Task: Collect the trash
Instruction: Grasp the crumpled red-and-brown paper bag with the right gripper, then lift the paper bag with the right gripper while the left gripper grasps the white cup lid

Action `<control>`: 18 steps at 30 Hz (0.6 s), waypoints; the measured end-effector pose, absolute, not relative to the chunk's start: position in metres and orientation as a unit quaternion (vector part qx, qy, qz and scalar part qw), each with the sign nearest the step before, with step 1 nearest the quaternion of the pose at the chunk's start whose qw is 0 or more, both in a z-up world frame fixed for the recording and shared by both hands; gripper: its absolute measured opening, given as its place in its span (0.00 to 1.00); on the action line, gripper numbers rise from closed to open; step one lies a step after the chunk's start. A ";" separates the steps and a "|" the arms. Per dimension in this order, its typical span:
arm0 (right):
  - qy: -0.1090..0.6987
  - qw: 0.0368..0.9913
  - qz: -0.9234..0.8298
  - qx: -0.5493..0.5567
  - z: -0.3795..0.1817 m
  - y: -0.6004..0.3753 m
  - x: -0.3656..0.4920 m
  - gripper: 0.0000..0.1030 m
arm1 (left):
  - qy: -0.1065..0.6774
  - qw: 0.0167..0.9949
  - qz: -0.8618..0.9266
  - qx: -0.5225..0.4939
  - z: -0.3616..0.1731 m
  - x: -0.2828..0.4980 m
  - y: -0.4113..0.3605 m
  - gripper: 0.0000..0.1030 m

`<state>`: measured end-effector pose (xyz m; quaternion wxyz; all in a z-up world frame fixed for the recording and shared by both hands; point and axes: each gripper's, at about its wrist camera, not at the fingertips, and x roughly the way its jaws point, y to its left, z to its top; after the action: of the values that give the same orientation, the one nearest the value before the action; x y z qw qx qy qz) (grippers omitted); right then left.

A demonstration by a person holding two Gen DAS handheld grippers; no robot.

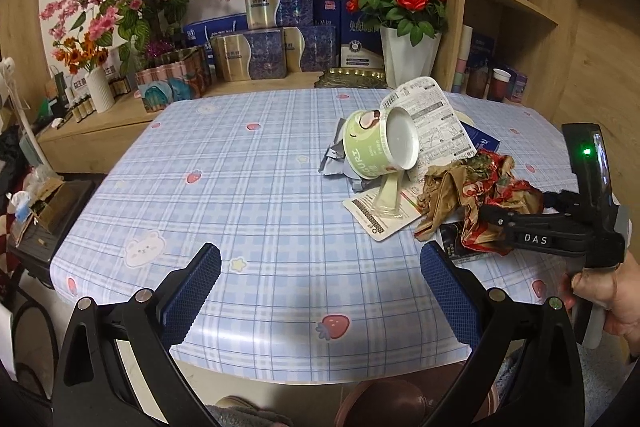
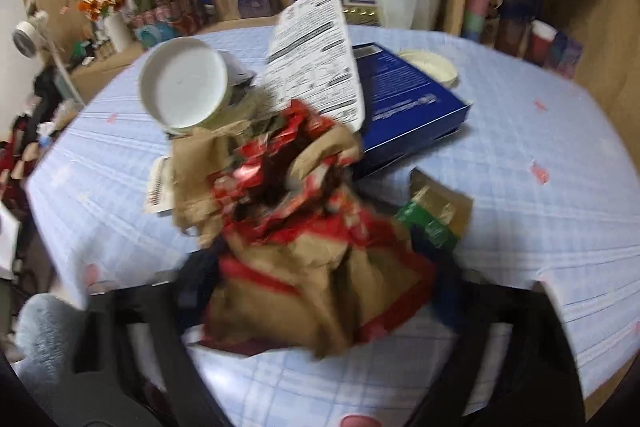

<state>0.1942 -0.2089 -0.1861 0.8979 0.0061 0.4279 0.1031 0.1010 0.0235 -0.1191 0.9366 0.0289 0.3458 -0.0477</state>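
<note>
Right gripper (image 2: 316, 291) has its fingers pinched on the crumpled red-and-brown wrapper (image 2: 304, 227), low centre of the right wrist view; that frame is motion-blurred, so the exact contact on the pads is hard to read. In the left wrist view the same wrapper (image 1: 480, 195) sits at right-centre with the right gripper's black body reaching in from the right edge, which fits a grab from the pile's near side, probably because the wrapper is the loosest, topmost piece. The rest of the trash stays heaped on the plaid tablecloth (image 1: 260, 187): a green yogurt cup (image 1: 380, 147) tipped on its side, white base facing the cameras, lying on a printed white card (image 1: 436, 123), with grey foil (image 1: 336, 155) behind it. A flattened blue box (image 2: 404, 103) and a cream lid (image 2: 432, 67) lie upper right in the right wrist view, and a green-gold packet (image 2: 436, 215) just right of the wrapper. Left gripper (image 1: 320, 267) hangs over bare cloth at bottom centre, blue pads (image 1: 192, 291) spread wide, holding nothing; looks parked clear of the pile so the right one can work. No bin is visible in either view.
</note>
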 end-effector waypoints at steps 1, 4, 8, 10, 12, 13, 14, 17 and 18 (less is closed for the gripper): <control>0.426 0.899 0.106 0.012 -0.185 -0.209 0.192 0.71 | 0.348 0.936 -0.048 0.028 -0.120 0.102 0.023 0.95; 0.413 0.903 0.114 0.025 -0.179 -0.212 0.182 0.61 | 0.353 0.934 -0.049 0.025 -0.123 0.104 0.021 0.95; 0.381 0.915 0.119 0.067 -0.165 -0.225 0.166 0.53 | 0.360 0.930 -0.066 0.019 -0.126 0.107 0.016 0.95; 0.365 0.919 0.121 0.084 -0.158 -0.231 0.161 0.53 | 0.362 0.929 -0.072 0.020 -0.126 0.111 0.011 0.95; 0.349 0.924 0.120 0.096 -0.151 -0.237 0.156 0.53 | 0.362 0.929 -0.077 0.023 -0.126 0.115 0.006 0.95; 0.339 0.928 0.115 0.101 -0.147 -0.241 0.153 0.53 | 0.360 0.929 -0.081 0.029 -0.125 0.118 0.001 0.95; 0.332 0.931 0.110 0.106 -0.144 -0.244 0.151 0.53 | 0.356 0.930 -0.083 0.039 -0.124 0.121 -0.004 0.95; 0.321 0.934 0.095 0.128 -0.141 -0.259 0.148 0.53 | 0.331 0.935 -0.088 0.089 -0.122 0.133 -0.023 0.95; 0.320 0.933 0.090 0.136 -0.141 -0.264 0.147 0.53 | 0.322 0.936 -0.085 0.114 -0.122 0.139 -0.030 0.95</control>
<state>0.1468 -0.2637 -0.1409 0.9334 0.1355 0.3198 0.0904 0.1387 -0.0305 -0.1222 0.9358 0.1140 0.3225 -0.0852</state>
